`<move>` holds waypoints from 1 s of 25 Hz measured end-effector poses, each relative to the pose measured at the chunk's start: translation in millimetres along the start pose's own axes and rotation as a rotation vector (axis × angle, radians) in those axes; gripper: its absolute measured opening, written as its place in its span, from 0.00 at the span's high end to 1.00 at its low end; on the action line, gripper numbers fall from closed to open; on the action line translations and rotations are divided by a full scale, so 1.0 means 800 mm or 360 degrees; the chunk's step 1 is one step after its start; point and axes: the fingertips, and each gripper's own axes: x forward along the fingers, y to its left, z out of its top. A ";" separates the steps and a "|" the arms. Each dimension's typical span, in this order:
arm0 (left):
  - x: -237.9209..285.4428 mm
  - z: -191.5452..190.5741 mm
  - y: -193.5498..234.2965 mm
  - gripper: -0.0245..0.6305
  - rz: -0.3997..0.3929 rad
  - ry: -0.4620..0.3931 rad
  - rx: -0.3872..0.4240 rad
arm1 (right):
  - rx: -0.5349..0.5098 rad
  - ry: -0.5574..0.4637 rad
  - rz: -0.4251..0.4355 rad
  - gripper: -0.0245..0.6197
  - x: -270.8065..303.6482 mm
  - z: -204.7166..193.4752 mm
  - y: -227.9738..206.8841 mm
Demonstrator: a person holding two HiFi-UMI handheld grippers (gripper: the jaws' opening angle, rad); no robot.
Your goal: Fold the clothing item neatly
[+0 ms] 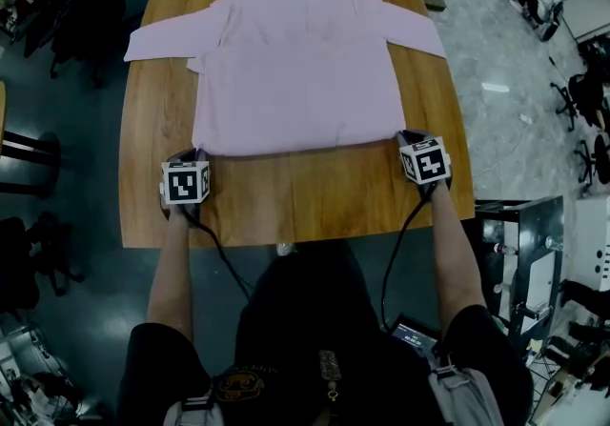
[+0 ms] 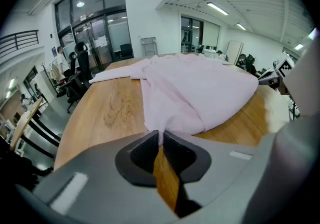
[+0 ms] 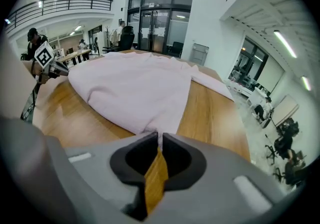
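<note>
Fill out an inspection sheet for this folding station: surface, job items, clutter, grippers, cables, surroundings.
Surface: wooden table, bare wood around the garment.
Job's things: pink shirt lying flat, sleeves spread to both sides, hem nearest the person.
Clutter: nothing seen.
Grippers: left gripper shut on the shirt's near left hem corner; right gripper shut on the near right corner.
Cables: black cables trail from each gripper back to the person.
Surroundings: office chairs on the floor at right; glass doors beyond the table.

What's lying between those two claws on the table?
The shirt, its near hem, in the head view; the left claw and right claw each pinch a corner.
</note>
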 end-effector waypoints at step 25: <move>-0.048 -0.039 0.066 0.72 0.0037 0.0002 -0.0103 | 0.0256 0.0003 -0.0192 0.74 -0.039 -0.039 -0.033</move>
